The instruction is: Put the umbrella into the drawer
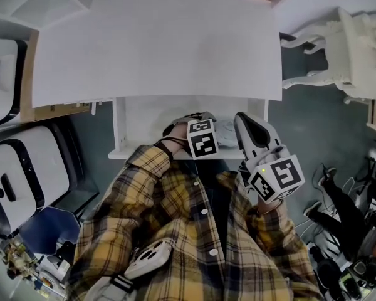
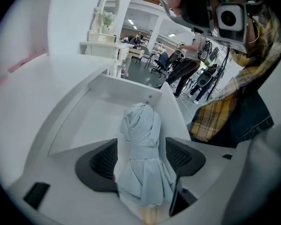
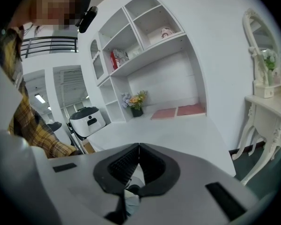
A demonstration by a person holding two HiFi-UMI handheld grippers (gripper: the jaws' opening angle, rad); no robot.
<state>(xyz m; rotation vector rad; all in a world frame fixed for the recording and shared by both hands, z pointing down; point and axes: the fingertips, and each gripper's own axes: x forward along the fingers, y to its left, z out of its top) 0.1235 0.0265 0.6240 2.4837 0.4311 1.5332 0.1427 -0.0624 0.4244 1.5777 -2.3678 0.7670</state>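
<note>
You have no word, brand or number to read in any view. The only signs are the black-and-white square markers on the left cube (image 1: 202, 138) at the centre of the head view and the right cube (image 1: 277, 179) just lower right of it, and they carry no letters. The red books (image 3: 118, 58) on the shelf (image 3: 147, 52), upper left of the right gripper view, are too small to read.

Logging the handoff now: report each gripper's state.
Left gripper: closed on the pale blue folded umbrella.
Right gripper: closed, holding nothing.
</note>
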